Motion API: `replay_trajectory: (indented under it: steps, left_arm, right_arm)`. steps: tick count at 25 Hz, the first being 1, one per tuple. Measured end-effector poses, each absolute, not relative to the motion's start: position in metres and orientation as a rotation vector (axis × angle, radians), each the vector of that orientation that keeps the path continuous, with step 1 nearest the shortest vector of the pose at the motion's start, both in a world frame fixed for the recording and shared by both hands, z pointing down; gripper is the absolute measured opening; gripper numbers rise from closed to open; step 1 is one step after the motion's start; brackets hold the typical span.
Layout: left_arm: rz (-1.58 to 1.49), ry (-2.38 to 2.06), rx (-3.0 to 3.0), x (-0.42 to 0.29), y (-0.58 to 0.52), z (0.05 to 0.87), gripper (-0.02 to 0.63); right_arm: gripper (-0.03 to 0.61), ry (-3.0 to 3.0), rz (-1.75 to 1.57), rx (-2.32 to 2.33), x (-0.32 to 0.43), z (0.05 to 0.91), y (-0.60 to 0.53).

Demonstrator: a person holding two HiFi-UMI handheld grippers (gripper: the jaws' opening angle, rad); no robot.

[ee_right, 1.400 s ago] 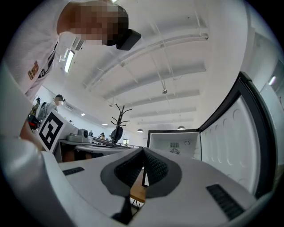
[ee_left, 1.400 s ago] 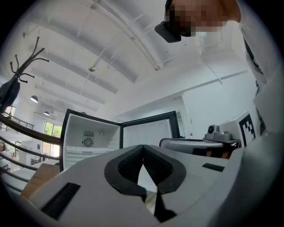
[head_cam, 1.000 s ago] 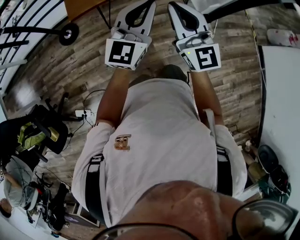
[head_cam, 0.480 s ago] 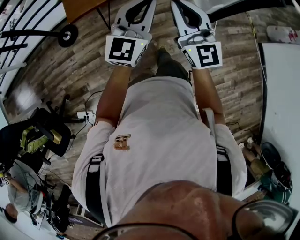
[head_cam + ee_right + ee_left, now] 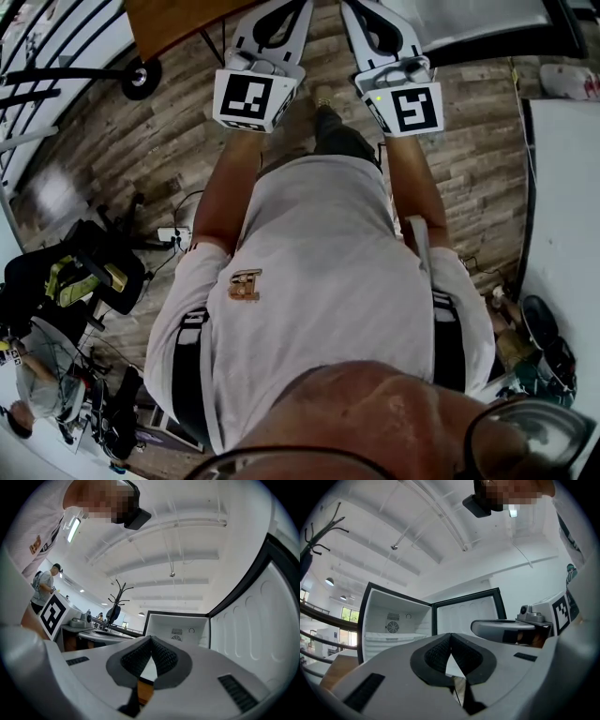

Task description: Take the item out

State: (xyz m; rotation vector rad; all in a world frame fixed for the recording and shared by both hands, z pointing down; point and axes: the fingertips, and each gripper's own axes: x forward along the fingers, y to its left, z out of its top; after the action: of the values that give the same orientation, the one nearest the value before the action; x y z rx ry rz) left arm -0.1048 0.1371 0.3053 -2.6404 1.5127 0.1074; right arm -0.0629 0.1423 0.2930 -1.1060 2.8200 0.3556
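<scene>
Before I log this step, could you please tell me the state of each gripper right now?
Left gripper: closed, holding nothing.
Right gripper: closed, holding nothing.

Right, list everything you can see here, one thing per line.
fridge: 1, white inside, black frame, door open, ahead of both tools
coat stand: 1, black, left of the fridge
tabletop: 1, brown wood, head view's top left
table: 1, white, head view's right edge
chair: 1, black, lower left on floor
power strip: 1, white, on floor near chair
bystander: 1, grey top, far left in right gripper view
left tool: 1, white, black pads, shut, empty
right tool: 1, white, black pads, shut, empty
</scene>
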Motion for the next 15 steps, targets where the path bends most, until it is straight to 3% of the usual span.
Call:
replay_trajectory:
  steps: [15]
  left_arm:
    - [0.052,1.578,-2.640,-0.094,0.015,0.322,0.018]
  right_arm:
    - [0.032,2.840,0.330,-1.108,-0.050,0.306,0.021]
